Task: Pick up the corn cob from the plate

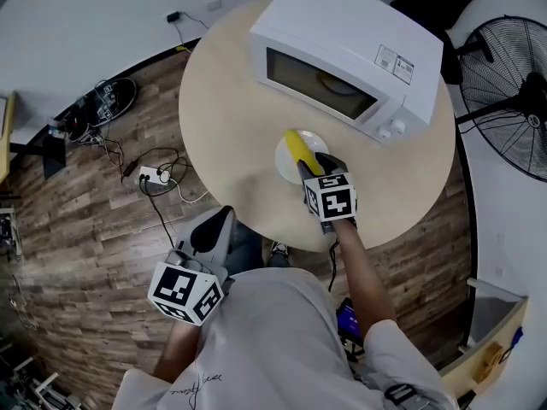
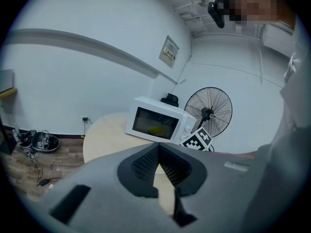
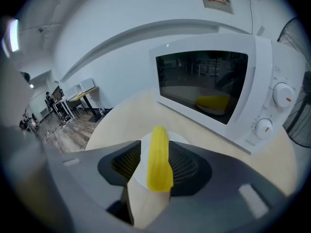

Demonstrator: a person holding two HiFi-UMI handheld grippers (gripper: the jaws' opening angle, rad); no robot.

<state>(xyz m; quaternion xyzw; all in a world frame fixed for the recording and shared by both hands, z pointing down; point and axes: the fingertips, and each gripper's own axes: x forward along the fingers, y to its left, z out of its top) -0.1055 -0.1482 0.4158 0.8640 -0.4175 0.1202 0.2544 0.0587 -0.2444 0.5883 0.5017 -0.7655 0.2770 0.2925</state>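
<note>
Tabletop [image 1: 231, 143]: round and pale, carrying the microwave and the plate.
Microwave [image 1: 342, 32]: white, door shut, at the far side of the tabletop; something yellow shows dimly behind its glass.
Fan [image 1: 513, 92]: black pedestal fan on the floor, off the tabletop beside the microwave.
Left claw [image 1: 224, 216]: held low near the person's body, off the tabletop's near edge and over the wooden floor; its tips are together with nothing between them.
Right claw [image 1: 313, 167]: angled down over the plate, jaws apart with the corn cob lying between them; a strip of plate shows between the cob and one pad.
Plate [image 1: 320, 141]: small, white and round, just in front of the microwave door.
Corn cob [image 1: 297, 148]: yellow, lying on the plate, its far end pointing toward the microwave.
</note>
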